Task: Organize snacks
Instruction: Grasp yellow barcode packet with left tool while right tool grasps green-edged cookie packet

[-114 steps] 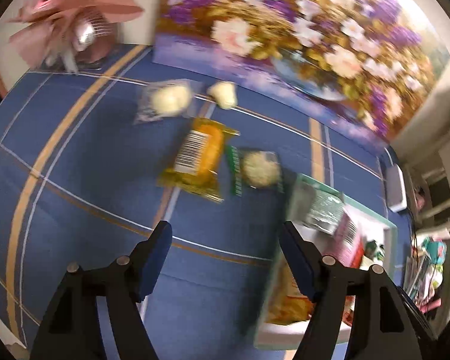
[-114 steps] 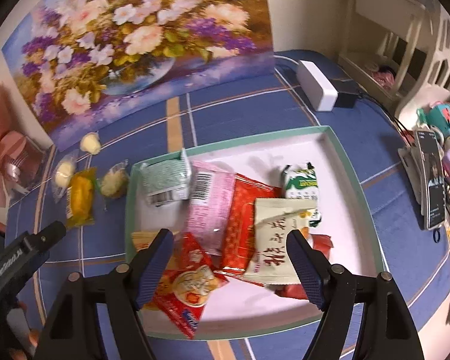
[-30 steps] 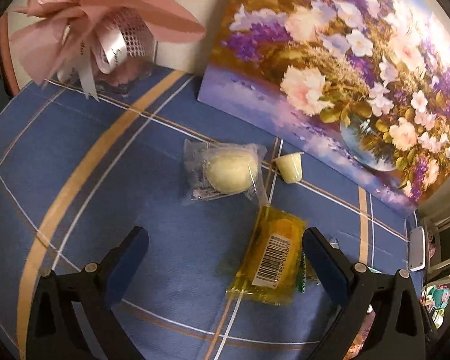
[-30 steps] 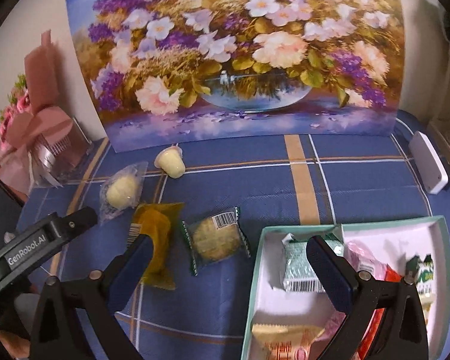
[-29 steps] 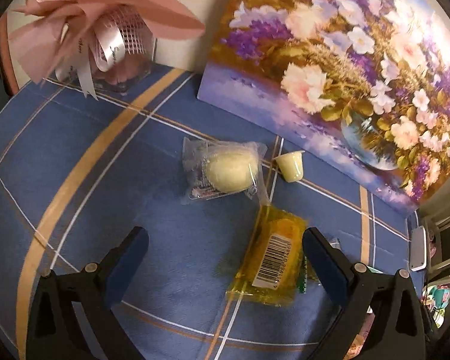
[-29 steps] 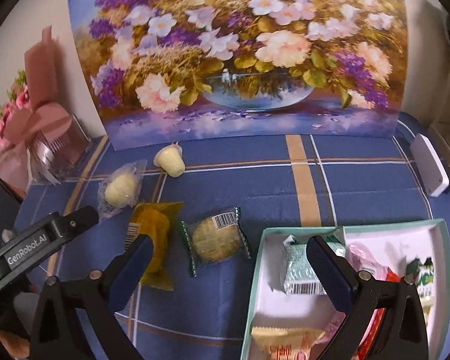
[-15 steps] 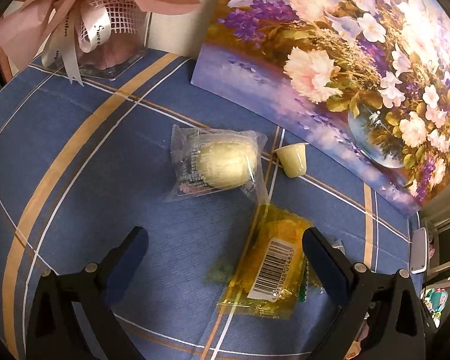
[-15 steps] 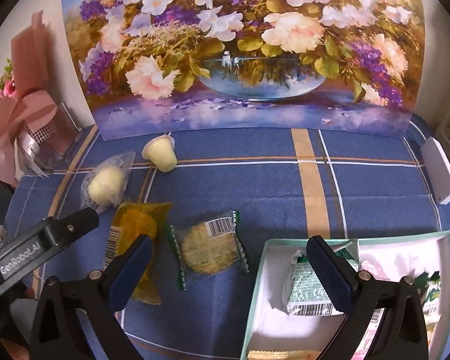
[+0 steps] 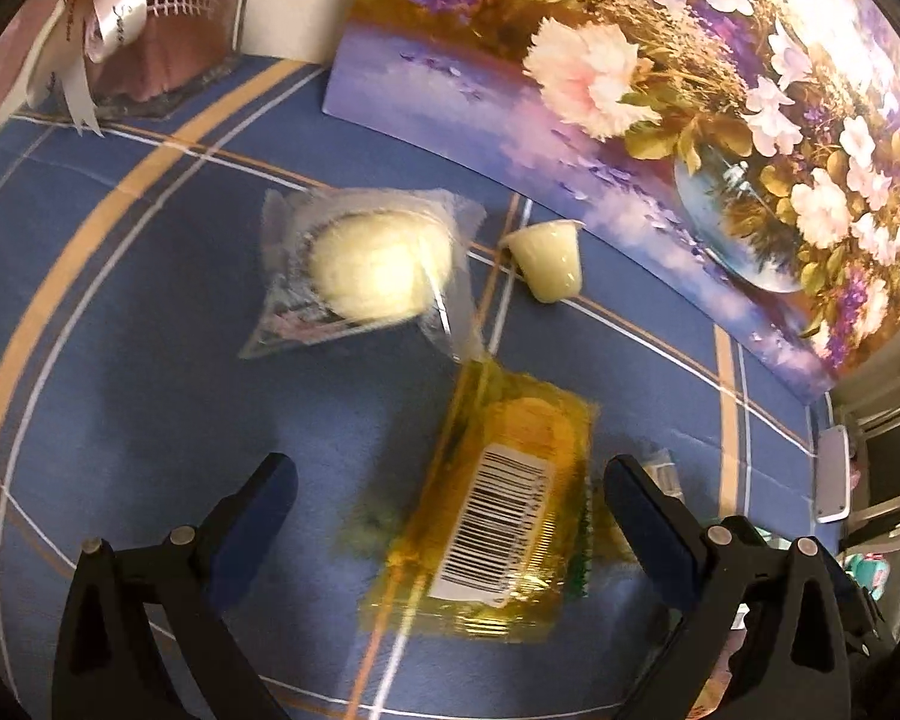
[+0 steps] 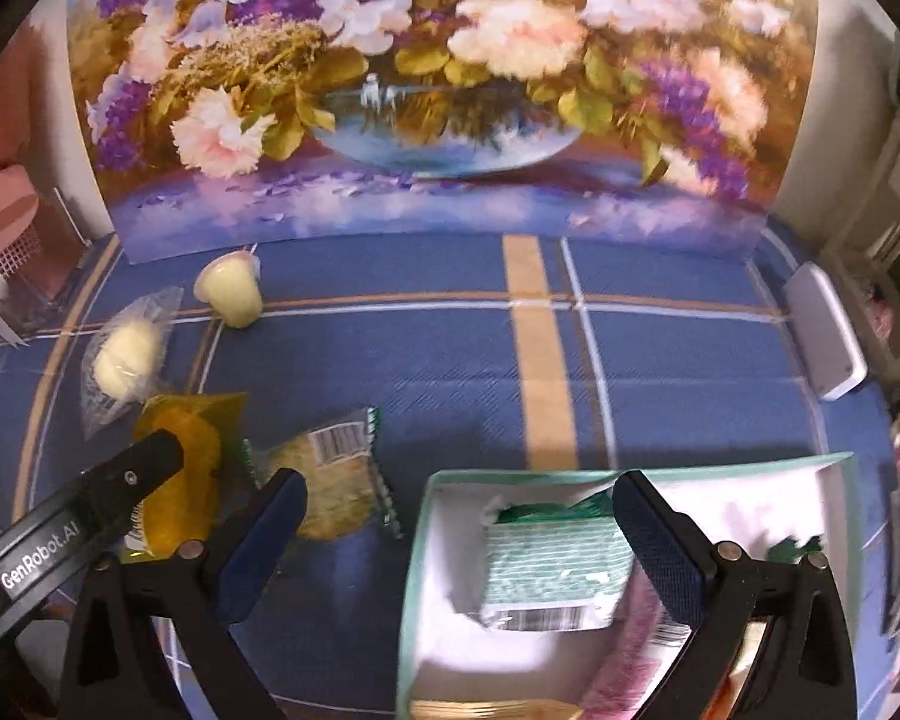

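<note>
A: Snacks, left wrist view. Yellow packet (image 9: 501, 519) lies barcode-up on the blue striped surface (image 9: 150, 396), lower centre of the frame, between the fingers of the left gripper (image 9: 450, 486). Jaws wide apart, holding nothing.

B: Contact with the packet?

A: Cannot tell; fingertips sit either side of it, frame is blurred. Above it, centre of the frame, a clear-wrapped pale round cake (image 9: 369, 267), its wrapper edge reaching the packet's top. Just right of that, a small cream jelly cup (image 9: 549, 261) lying tipped, near the foot of the flower painting (image 9: 660, 90).

B: Right wrist view?

A: Right gripper (image 10: 459, 510) also wide, empty. Its right finger is over the white tray (image 10: 444, 600) with the mint-green rim, lower right of the frame. Inside the tray: a green-and-white striped packet (image 10: 555, 570), a pink wrapper (image 10: 630, 672) below it, other wrappers at the bottom edge too cropped to identify.

B: Outside the tray?

A: A green-edged round cookie packet (image 10: 336, 483) on the surface just left of the tray, partly behind the left finger. Further left, the yellow packet, with the left gripper's black arm across it. Cake and jelly cup sit at the upper left.

B: Background?

A: White box (image 10: 825, 330) at the right edge; pink ribbon gift wrap (image 9: 132, 30) at upper left in the left view.
</note>
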`<state>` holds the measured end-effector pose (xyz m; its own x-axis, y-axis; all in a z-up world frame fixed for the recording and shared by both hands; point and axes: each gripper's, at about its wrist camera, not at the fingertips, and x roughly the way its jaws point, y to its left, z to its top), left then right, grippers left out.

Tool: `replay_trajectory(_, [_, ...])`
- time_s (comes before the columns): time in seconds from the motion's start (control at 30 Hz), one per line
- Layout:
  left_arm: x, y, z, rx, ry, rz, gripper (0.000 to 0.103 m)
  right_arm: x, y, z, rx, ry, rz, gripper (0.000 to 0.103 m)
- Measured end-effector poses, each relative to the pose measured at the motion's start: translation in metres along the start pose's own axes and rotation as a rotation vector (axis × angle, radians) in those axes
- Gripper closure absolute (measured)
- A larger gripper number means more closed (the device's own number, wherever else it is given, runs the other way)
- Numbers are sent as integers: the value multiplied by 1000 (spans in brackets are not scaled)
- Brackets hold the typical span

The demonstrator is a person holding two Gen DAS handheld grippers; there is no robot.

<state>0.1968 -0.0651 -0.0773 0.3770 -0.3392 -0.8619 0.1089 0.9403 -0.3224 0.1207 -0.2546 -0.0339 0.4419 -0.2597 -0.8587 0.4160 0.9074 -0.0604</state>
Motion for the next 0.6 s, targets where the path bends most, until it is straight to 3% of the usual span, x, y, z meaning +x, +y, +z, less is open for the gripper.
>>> replay_trajectory(0.13, [5, 1, -1, -7, 15, -10, 4, 6, -3, -1, 17, 22, 13, 0])
replay_trajectory(0.37, [9, 6, -1, 3, 43, -16, 31, 10, 7, -5, 12, 14, 42, 0])
replay_trajectory(0.6, [6, 22, 7, -16, 34, 10, 33, 5, 23, -8, -29, -23, 111, 9])
